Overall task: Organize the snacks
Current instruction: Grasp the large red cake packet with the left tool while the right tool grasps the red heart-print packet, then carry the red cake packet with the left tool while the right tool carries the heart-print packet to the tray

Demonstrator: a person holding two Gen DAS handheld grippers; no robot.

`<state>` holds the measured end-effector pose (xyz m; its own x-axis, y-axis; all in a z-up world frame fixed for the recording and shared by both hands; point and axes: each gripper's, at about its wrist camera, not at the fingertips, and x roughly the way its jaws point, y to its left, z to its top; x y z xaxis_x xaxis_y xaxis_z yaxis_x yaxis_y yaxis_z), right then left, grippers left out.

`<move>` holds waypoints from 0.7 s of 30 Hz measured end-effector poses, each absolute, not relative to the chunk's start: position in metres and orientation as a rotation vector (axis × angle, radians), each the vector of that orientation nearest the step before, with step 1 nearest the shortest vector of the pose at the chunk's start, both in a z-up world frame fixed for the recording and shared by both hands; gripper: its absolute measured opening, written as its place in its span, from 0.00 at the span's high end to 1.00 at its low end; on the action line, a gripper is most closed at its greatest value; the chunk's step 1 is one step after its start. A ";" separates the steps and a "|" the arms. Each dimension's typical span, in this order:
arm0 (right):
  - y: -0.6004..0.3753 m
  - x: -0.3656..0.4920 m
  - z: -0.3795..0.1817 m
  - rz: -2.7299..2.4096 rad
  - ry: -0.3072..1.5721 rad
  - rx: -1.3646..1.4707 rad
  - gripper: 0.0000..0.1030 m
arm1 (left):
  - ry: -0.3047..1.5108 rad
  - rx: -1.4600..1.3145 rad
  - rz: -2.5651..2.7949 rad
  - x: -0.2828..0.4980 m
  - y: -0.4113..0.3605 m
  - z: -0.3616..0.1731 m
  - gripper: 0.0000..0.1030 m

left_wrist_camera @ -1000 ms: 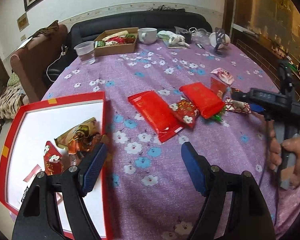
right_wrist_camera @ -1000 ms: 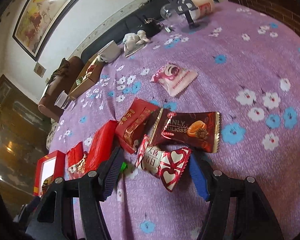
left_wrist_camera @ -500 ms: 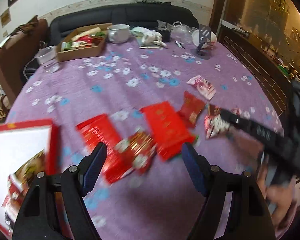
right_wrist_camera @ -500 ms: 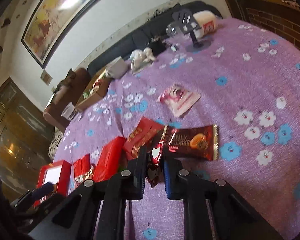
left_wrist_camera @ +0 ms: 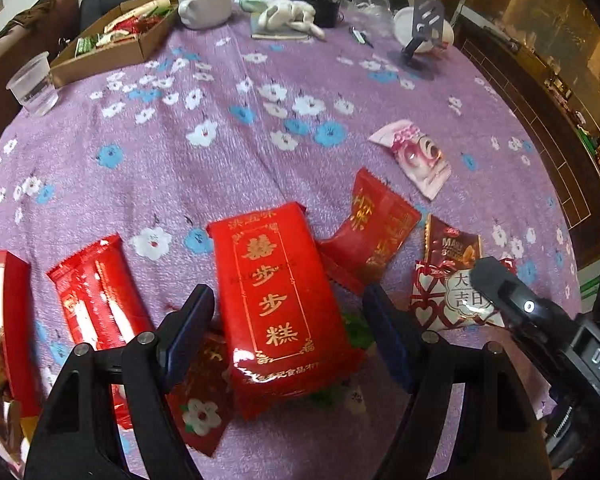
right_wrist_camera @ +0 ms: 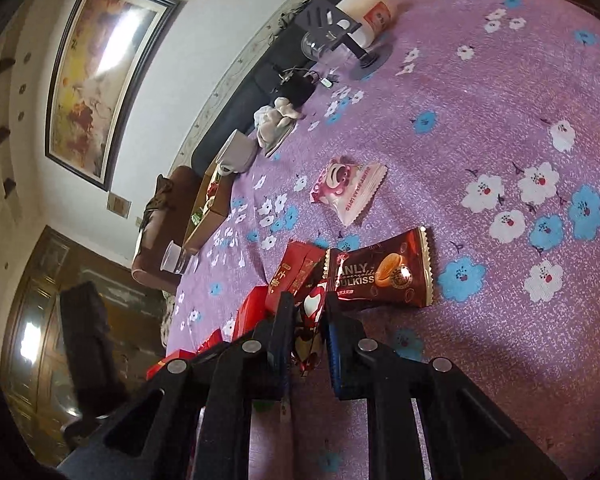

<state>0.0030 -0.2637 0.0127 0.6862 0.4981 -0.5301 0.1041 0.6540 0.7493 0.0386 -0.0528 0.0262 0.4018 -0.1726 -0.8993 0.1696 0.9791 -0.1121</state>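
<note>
My left gripper point(left_wrist_camera: 288, 332) is open, its jaws on either side of a big red cake packet point(left_wrist_camera: 278, 304) lying on the purple tablecloth. My right gripper point(right_wrist_camera: 306, 320) is shut on a red-and-white heart-print candy point(right_wrist_camera: 308, 330); that candy also shows in the left wrist view point(left_wrist_camera: 448, 300), pinched by the right gripper point(left_wrist_camera: 488, 280). A brown biscuit packet point(right_wrist_camera: 380, 274), a smaller red packet point(left_wrist_camera: 376, 232), a long red packet point(left_wrist_camera: 100, 296) and a pink candy packet point(left_wrist_camera: 416, 156) lie around. The red snack box point(left_wrist_camera: 16, 312) is at the left edge.
At the far side stand a cardboard box of snacks point(left_wrist_camera: 112, 46), a plastic cup point(left_wrist_camera: 34, 86), a white mug point(left_wrist_camera: 206, 4), a white plush toy point(left_wrist_camera: 288, 16) and a phone stand point(left_wrist_camera: 420, 36). A flower-print packet point(left_wrist_camera: 200, 412) lies under the left gripper.
My right gripper closed on the heart-print candy and lifted it slightly. My left gripper swung from the red box rightwards and down over the big red cake packet.
</note>
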 end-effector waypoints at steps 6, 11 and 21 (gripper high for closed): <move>-0.264 0.004 0.012 0.267 0.804 0.859 0.85 | 1.086 0.074 -0.215 0.025 -0.061 0.019 0.42; -0.263 0.006 0.010 0.274 0.811 0.859 0.85 | 1.076 0.018 -0.256 0.022 -0.049 0.023 0.54; -0.260 0.013 0.004 0.327 0.835 0.879 0.85 | 0.948 0.080 -0.258 -0.031 -0.030 0.044 0.55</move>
<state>0.0132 -0.2597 0.0036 0.6483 0.5688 -0.5062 0.0737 0.6147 0.7853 -0.0307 -0.0303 0.0443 0.5552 -0.1836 -0.8112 0.2537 0.9662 -0.0450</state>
